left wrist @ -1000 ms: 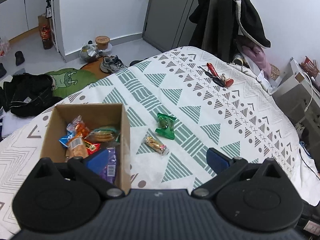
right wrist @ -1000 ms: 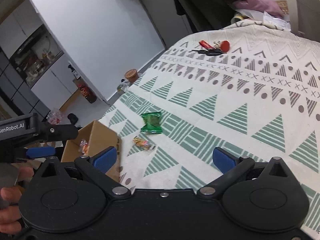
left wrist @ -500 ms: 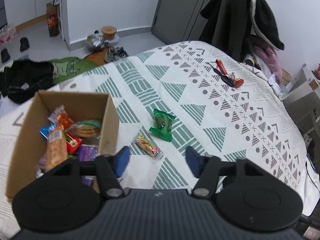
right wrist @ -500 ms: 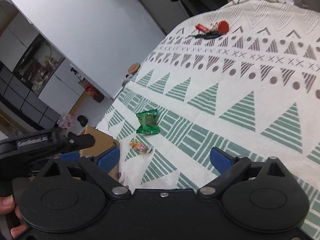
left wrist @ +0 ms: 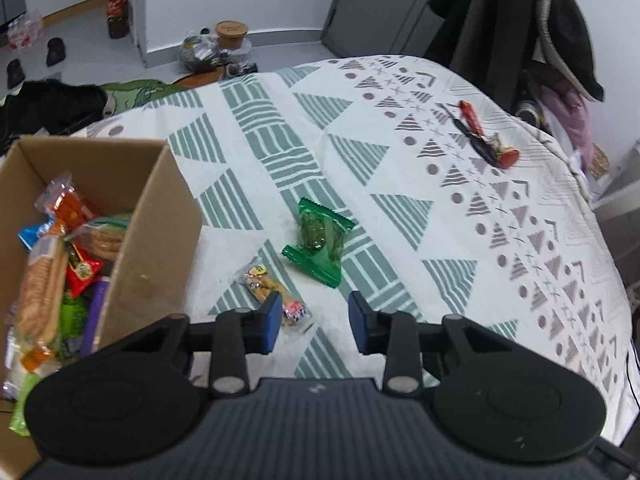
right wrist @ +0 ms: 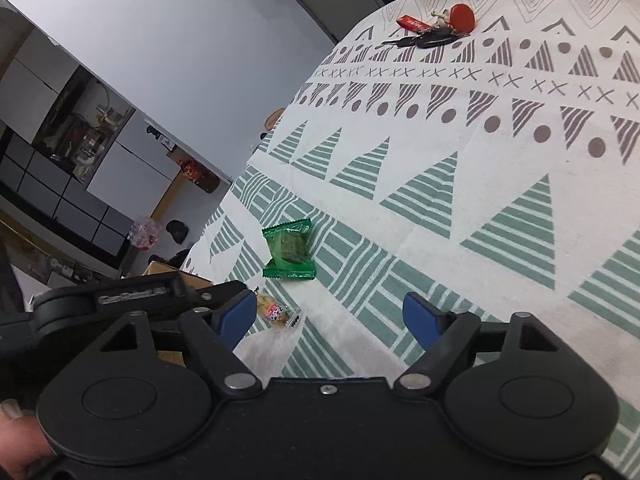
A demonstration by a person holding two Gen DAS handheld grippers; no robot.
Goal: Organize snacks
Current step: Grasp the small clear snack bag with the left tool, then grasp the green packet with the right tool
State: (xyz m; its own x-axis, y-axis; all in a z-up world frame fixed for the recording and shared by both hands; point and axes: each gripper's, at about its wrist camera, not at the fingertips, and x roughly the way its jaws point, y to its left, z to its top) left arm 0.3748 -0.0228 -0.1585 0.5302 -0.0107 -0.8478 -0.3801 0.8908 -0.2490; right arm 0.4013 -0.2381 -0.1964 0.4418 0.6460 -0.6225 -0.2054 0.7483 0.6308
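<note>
A cardboard box [left wrist: 156,220] holding several wrapped snacks stands at the left of the patterned bedspread. A green snack packet [left wrist: 319,242] and a small clear-wrapped snack [left wrist: 272,292] lie on the spread to its right. My left gripper [left wrist: 313,322] is open and empty, its left pad just over the small snack's near end. My right gripper [right wrist: 330,320] is open and empty; the small snack [right wrist: 274,312] lies by its left pad and the green packet [right wrist: 290,250] beyond. The left gripper's body [right wrist: 132,294] shows at its left.
A bunch of keys with red tags [left wrist: 484,136] lies far right on the bedspread [left wrist: 400,184], also seen in the right wrist view [right wrist: 436,32]. Clothes hang on a chair [left wrist: 520,28] behind. Shoes, bags and a black garment [left wrist: 52,104] lie on the floor.
My left gripper moved right from over the box to the loose snacks, and its jaws narrowed. My right gripper came lower and closer to the two snacks, jaws still wide.
</note>
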